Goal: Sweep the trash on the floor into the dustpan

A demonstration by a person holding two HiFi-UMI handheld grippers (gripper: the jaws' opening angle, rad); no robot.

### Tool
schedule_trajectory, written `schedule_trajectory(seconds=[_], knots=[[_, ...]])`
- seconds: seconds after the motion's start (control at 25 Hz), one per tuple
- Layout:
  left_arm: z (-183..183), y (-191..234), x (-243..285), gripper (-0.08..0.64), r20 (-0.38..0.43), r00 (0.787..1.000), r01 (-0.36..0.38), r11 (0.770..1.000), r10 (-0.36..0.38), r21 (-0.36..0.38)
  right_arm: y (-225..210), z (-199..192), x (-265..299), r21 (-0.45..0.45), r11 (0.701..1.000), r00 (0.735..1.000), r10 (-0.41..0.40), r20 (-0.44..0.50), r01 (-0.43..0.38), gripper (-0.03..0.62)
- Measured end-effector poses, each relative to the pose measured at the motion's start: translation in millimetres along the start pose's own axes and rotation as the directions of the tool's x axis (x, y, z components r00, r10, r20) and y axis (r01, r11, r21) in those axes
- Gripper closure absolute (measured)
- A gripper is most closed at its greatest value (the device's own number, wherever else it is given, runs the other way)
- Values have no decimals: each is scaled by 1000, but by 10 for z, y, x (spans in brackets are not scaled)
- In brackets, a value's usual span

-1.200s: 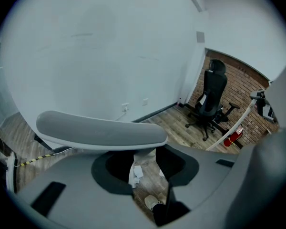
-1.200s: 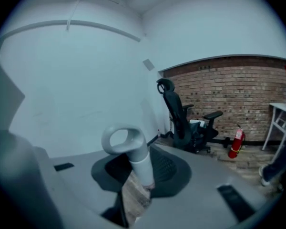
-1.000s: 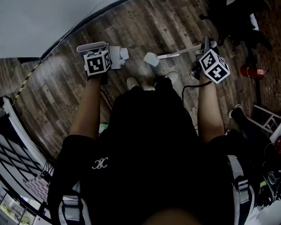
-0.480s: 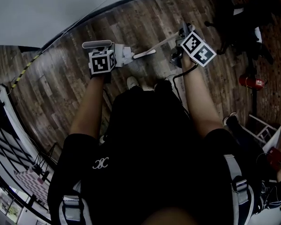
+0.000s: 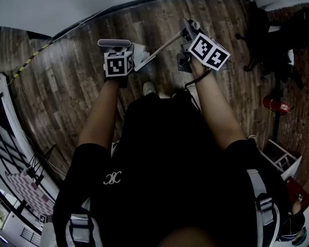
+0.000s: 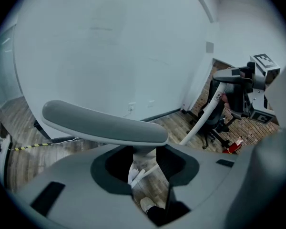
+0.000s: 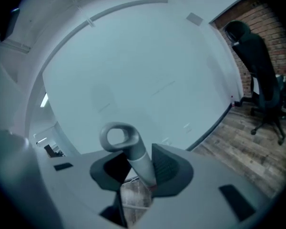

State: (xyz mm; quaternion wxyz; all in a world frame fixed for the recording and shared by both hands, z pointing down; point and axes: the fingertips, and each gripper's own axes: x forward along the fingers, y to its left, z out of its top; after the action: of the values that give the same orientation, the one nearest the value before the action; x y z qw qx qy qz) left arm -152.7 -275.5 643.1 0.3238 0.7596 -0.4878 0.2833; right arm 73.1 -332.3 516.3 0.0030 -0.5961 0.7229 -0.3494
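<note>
So, the left gripper (image 6: 142, 157) has its jaws closed on the pale stem just under the grey handle bar (image 6: 105, 125) of the dustpan, a bar that lies crosswise above the jaws. In the head view that gripper (image 5: 117, 53) is held out over the wooden floor (image 5: 67, 81). What looks like the white dustpan (image 5: 142, 55) sits just beyond it, ahead of the person's shoe (image 5: 149, 89). The right gripper (image 7: 139, 176) is clamped on the grey broom handle (image 7: 133, 156), whose looped end stands up above the jaws. From the head view the right gripper (image 5: 188, 35) is off to the right, and the broom's pale stick (image 5: 167, 43) slants from it down to the dustpan's edge. Any trash is too small or dark to make out. A black office chair (image 7: 257, 66) stands by the brick wall (image 7: 269, 32)
</note>
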Motion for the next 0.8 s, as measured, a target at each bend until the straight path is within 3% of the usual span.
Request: schedule_trajectory(seconds=[0.2, 0.36, 0.64, 0.8], knots=[[-42, 52, -21, 413, 3, 1000, 2, 1000, -2, -8, 237, 79, 17, 27, 996, 996, 81, 27, -81, 469], [-43, 53, -23, 413, 2, 1000, 3, 1000, -3, -7, 341, 133, -65, -28, 993, 993, 117, 23, -116, 472], [-85, 29, -15, 413, -3, 1000, 9, 1000, -9, 3, 121, 175, -322, -133, 988, 997, 75, 7, -73, 479], [-122, -11, -34, 413, -7, 1000, 10, 1000, -10, 8, -90, 250, -379, -168, 986, 999, -11, 33, 16, 480]])
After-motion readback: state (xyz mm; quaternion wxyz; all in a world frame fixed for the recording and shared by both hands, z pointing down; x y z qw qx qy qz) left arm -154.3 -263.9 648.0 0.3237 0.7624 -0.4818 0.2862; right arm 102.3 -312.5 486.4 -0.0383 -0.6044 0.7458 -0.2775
